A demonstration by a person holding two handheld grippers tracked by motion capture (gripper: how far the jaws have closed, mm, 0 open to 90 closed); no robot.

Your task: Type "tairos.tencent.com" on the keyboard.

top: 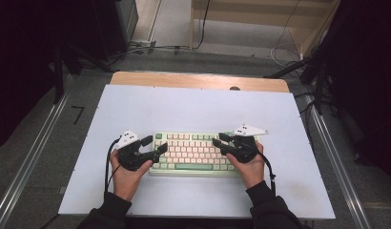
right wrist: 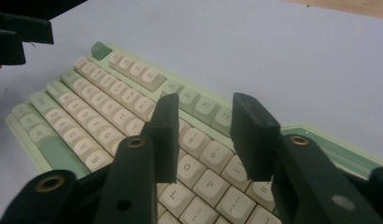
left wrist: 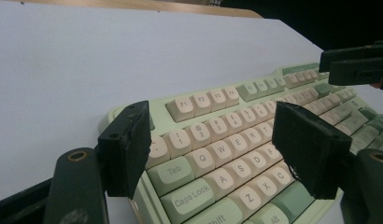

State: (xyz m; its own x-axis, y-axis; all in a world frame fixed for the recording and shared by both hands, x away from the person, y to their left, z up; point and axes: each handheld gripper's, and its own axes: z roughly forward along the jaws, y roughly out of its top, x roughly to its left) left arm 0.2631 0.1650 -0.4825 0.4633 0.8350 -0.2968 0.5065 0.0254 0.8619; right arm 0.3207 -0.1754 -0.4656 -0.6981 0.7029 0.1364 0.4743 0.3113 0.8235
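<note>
Two grippers hover over one keyboard [top: 192,153], which lies lengthwise across the white mat [top: 193,109] — left gripper [top: 154,144] above its left end, right gripper [top: 219,141] above its right end, each equally near. Left jaws stand wide over the letter keys, holding nothing; right jaws sit narrower above the keys near O and P — empty too.

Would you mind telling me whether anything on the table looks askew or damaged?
Nothing stands out: the green and cream mechanical keyboard lies flat and square on the pale lavender table mat, with every visible keycap seated.
</note>
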